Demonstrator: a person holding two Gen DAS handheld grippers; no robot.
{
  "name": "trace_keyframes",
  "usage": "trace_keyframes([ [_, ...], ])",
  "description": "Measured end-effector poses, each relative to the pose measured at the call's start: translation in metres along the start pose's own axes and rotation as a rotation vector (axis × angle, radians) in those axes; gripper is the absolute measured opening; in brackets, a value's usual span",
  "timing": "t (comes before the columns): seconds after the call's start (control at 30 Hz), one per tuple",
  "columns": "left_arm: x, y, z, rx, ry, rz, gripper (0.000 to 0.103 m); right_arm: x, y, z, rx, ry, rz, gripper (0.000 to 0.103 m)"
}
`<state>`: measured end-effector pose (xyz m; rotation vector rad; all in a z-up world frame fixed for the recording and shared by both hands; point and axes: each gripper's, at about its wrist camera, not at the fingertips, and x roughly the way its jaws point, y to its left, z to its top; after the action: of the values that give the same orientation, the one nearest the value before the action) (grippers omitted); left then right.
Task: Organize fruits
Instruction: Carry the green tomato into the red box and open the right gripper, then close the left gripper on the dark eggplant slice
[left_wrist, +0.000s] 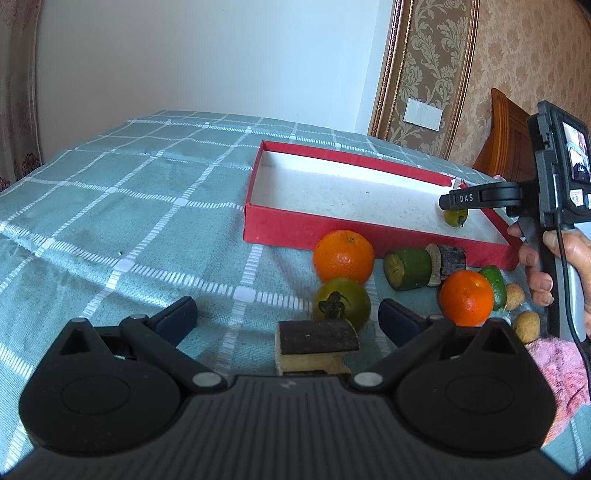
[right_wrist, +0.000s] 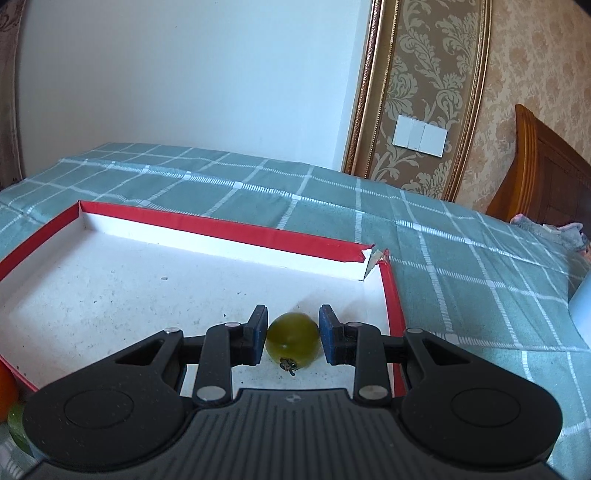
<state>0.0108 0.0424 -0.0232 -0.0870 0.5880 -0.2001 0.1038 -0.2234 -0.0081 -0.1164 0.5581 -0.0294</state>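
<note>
Risk — small round green tomato (right_wrist: 293, 339), clamped by the right gripper (right_wrist: 293, 338) over the shallow red cardboard box (right_wrist: 391, 291), could roll once released; left gripper (left_wrist: 288, 317) gapes empty.

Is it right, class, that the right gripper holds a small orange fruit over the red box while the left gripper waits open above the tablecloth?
Not quite: the fruit in the right gripper is green, not orange, as the right wrist view shows. The rest stands: it is over the red box, and the left gripper waits open above the tablecloth.
</note>
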Motion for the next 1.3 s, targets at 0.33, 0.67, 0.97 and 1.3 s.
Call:
trace_keyframes([
  [0.33, 0.001, -0.003, 0.0, 0.014, 0.007, 0.012, 0.103, 0.001, 0.008, -0.003, -0.039, -0.023, -0.03, 0.03],
  [0.67, 0.002, -0.005, 0.0, 0.022, 0.01, 0.018, 0.103, 0.004, 0.001, -0.007, 0.007, 0.026, -0.004, 0.052],
  [0.97, 0.001, -0.003, -0.001, 0.014, 0.004, 0.006, 0.103, -0.028, -0.001, -0.014, -0.016, -0.055, -0.022, 0.071],
  [1.3, -0.005, 0.0, -0.003, 0.058, 0.019, -0.026, 0.103, -0.077, -0.026, -0.025, 0.069, -0.155, -0.039, 0.079],
])
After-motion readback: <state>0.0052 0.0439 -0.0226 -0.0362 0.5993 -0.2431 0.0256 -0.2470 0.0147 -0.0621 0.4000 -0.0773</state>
